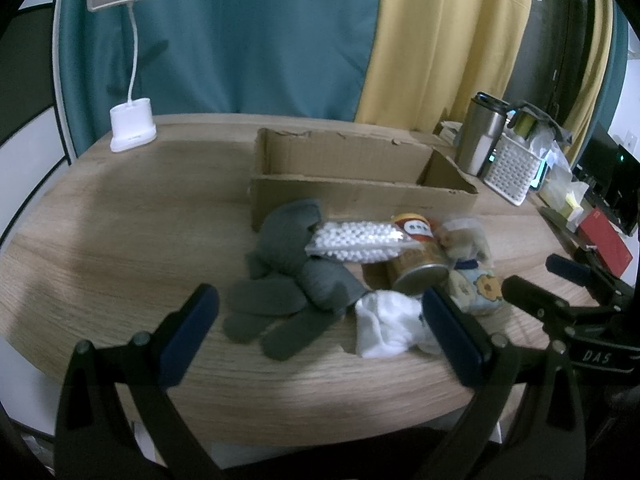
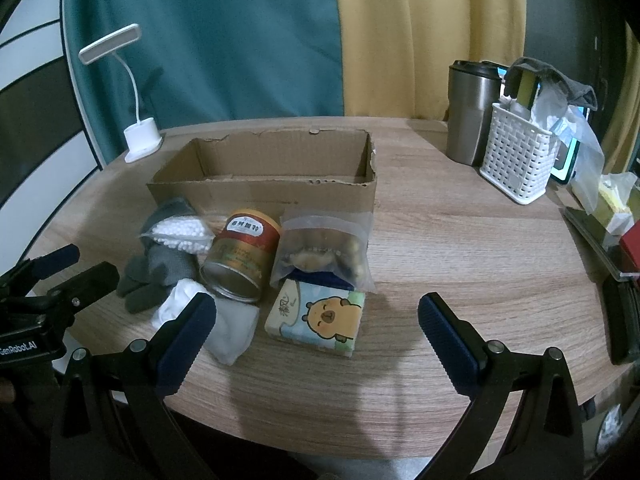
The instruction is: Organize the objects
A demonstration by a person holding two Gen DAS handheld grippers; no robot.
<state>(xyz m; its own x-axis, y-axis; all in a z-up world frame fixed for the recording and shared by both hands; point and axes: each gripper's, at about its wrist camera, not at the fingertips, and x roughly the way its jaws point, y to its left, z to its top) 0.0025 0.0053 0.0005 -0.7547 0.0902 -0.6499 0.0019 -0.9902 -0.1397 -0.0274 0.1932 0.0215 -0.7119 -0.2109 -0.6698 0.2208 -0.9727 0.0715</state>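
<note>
Both my tongs, left (image 1: 320,320) and right (image 2: 316,320), hang wide and empty over the table (image 2: 460,248). The pile sits before the empty box (image 2: 264,184). The can (image 2: 240,256) lies sideways; a careless nudge may roll it.

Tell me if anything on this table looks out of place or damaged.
The can lies tipped on its side among the pile, its base facing the camera. The cardboard box has ragged, torn top edges and looks empty. Nothing appears spilled.
</note>
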